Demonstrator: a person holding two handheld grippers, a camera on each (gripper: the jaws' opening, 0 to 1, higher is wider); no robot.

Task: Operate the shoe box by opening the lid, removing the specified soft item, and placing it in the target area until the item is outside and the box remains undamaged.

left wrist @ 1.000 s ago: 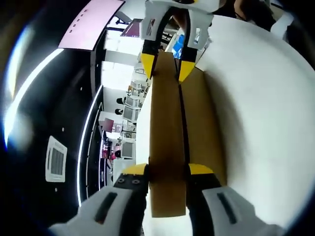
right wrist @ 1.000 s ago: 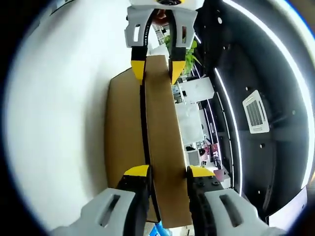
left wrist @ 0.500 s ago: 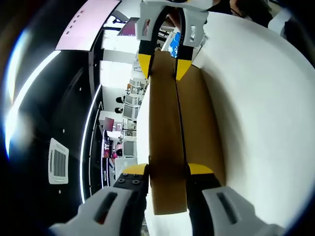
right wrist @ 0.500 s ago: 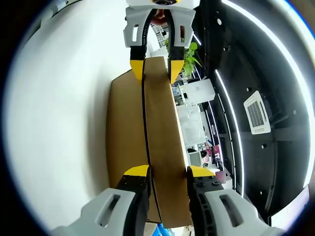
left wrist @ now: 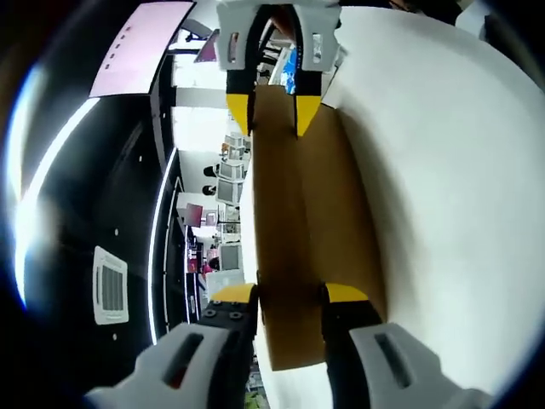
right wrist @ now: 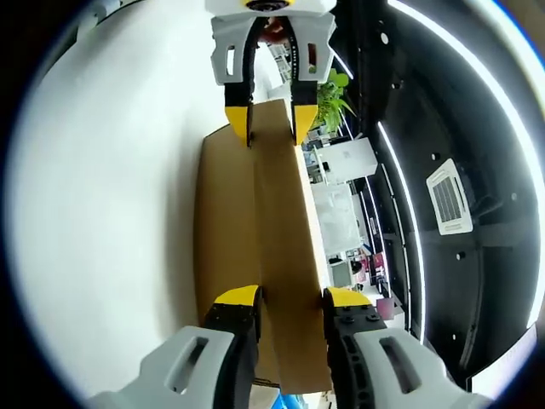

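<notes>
Left gripper view has the brown shoe box (left wrist: 306,213) lying on the white table (left wrist: 443,170) with its lid (left wrist: 277,221) down (contents hidden). The left gripper (left wrist: 289,294) clamps one end of that lid, and the right gripper (right wrist: 289,296) clamps the opposite end.

Your right hand-held gripper (right wrist: 289,300) clamps the near end of the brown lid (right wrist: 277,256); the left hand-held gripper (right wrist: 271,126) pinches its far end. The box (right wrist: 223,256) sits on the white desk (right wrist: 102,213).
</notes>
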